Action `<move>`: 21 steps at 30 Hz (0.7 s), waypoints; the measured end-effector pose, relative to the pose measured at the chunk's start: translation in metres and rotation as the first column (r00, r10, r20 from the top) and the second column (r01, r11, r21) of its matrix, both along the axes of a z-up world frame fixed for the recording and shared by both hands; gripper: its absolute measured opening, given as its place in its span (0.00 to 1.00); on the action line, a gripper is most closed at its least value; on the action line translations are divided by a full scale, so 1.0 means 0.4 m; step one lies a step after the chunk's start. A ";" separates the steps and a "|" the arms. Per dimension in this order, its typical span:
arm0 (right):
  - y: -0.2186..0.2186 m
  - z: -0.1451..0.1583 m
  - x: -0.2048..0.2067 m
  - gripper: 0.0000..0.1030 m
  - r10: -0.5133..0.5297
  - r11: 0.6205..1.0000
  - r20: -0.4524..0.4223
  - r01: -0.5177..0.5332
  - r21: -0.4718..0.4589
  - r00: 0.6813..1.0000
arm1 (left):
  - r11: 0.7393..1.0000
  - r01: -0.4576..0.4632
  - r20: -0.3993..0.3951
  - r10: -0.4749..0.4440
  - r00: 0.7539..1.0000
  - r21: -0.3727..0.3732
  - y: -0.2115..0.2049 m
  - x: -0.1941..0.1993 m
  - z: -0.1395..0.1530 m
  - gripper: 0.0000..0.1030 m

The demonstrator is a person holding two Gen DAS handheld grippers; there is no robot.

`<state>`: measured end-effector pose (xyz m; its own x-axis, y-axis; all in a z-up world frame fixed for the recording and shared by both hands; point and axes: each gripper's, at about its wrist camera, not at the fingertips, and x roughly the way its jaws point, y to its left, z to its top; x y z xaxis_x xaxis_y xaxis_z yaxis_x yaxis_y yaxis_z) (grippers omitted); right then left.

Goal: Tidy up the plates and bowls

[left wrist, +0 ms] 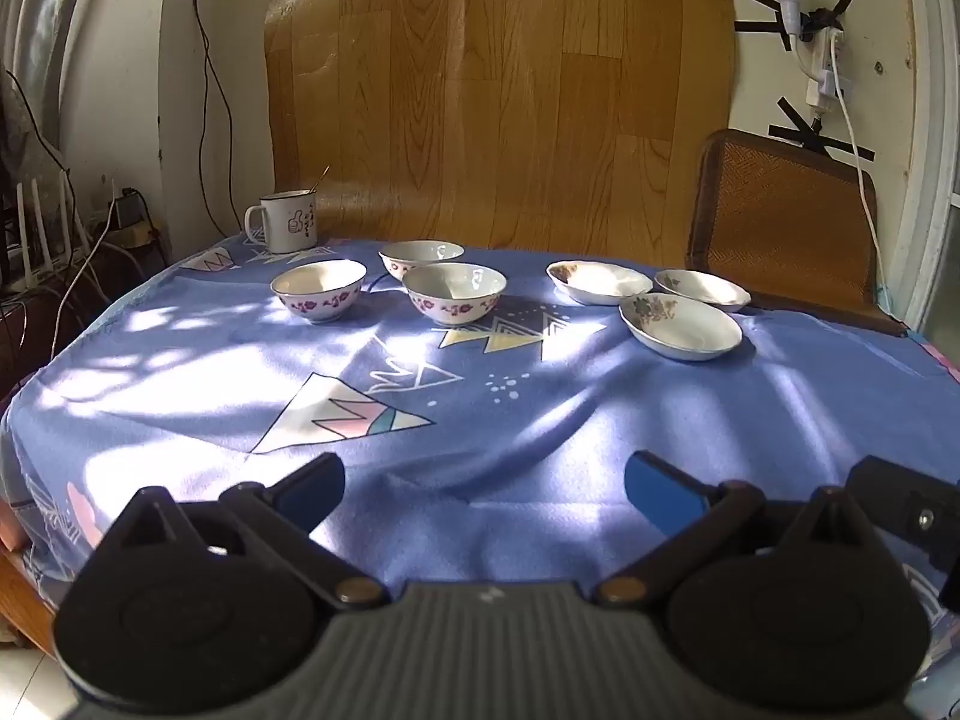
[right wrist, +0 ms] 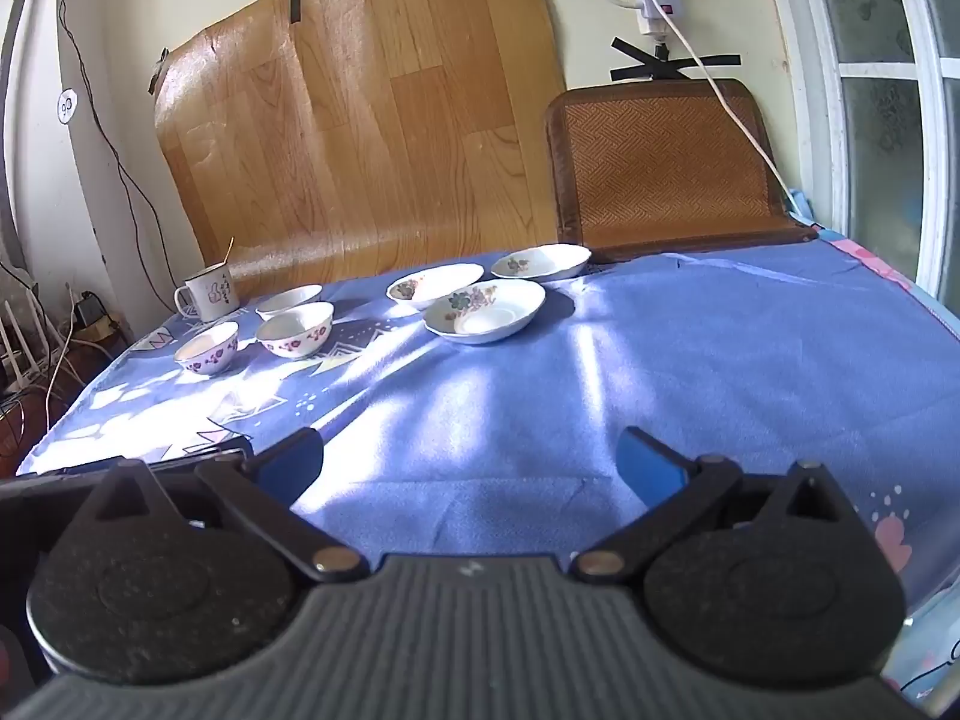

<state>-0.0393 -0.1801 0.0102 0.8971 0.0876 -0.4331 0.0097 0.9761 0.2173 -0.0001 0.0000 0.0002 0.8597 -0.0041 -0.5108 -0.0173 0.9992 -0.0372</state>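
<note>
Three white bowls with purple flower bands stand on the blue tablecloth at the far left: the left bowl (left wrist: 318, 289), the middle bowl (left wrist: 454, 292) and the back bowl (left wrist: 421, 257). Three shallow flowered plates lie apart at the far right: the near plate (left wrist: 680, 325), the back left plate (left wrist: 598, 281) and the back right plate (left wrist: 701, 288). The bowls (right wrist: 294, 329) and plates (right wrist: 485, 310) also show in the right wrist view. My left gripper (left wrist: 483, 491) is open and empty near the table's front edge. My right gripper (right wrist: 470, 464) is open and empty, also at the front.
A white enamel mug (left wrist: 283, 221) with a spoon stands at the back left corner. A woven chair back (left wrist: 780, 216) rises behind the table on the right. A wood-pattern sheet (left wrist: 498, 90) covers the wall. Cables and a router (left wrist: 36, 240) sit left of the table.
</note>
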 end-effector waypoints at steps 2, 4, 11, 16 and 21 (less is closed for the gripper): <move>0.000 -0.001 0.000 1.00 0.000 1.000 0.001 0.000 0.002 1.000 | 1.000 0.003 0.005 -0.003 1.000 0.005 0.000 -0.002 0.001 1.00; 0.000 -0.001 0.000 1.00 0.000 1.000 0.002 0.000 0.003 1.000 | 1.000 0.008 -0.007 -0.008 1.000 0.008 0.009 0.005 -0.010 1.00; -0.001 -0.001 0.000 1.00 0.000 1.000 0.002 0.000 0.006 1.000 | 1.000 0.011 -0.009 -0.010 1.000 0.022 -0.012 0.000 -0.013 1.00; -0.002 0.002 0.002 1.00 0.002 1.000 -0.001 -0.002 0.009 1.000 | 1.000 0.019 -0.016 -0.018 1.000 0.023 -0.014 -0.005 -0.016 1.00; -0.002 -0.007 -0.001 1.00 0.003 1.000 -0.004 -0.003 0.009 1.000 | 0.999 0.024 -0.020 -0.024 1.000 0.027 -0.016 -0.007 -0.018 1.00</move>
